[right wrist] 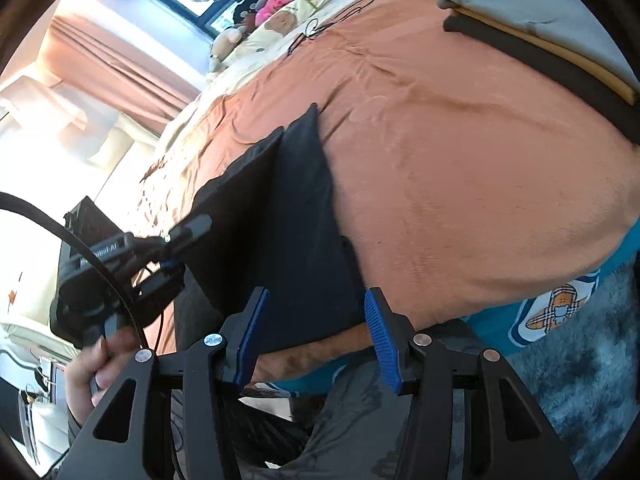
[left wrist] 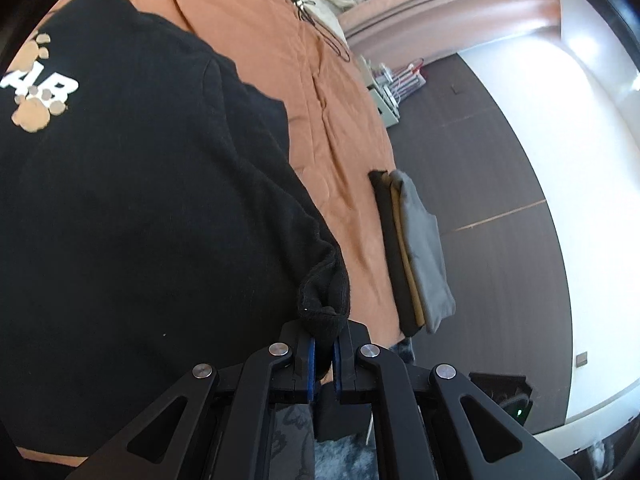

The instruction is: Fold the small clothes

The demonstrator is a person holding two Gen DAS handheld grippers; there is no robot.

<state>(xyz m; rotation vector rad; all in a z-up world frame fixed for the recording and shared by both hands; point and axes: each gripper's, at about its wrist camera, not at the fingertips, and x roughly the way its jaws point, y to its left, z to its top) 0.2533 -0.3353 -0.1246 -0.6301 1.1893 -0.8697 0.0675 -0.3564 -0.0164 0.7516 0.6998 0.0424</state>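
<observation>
A black garment point(left wrist: 140, 200) with white letters and tan paw prints lies spread on the orange bedcover point(left wrist: 332, 120). My left gripper point(left wrist: 325, 360) is shut on a bunched corner of its hem at the bed's near edge. In the right wrist view the same black garment point(right wrist: 296, 240) lies on the orange cover point(right wrist: 460, 180). My right gripper point(right wrist: 316, 340) is open, its blue pads either side of the garment's near edge, not clamping it. The left gripper point(right wrist: 176, 240) shows at the left of that view, held by a hand.
A stack of folded clothes, black, tan and grey point(left wrist: 416, 252), sits at the bed's edge; it also shows in the right wrist view point(right wrist: 552, 36). Plush toys and cords point(right wrist: 280, 8) lie at the bed's far end. Dark floor point(left wrist: 480, 160) runs beside the bed; a blue-grey rug point(right wrist: 580, 360) lies below.
</observation>
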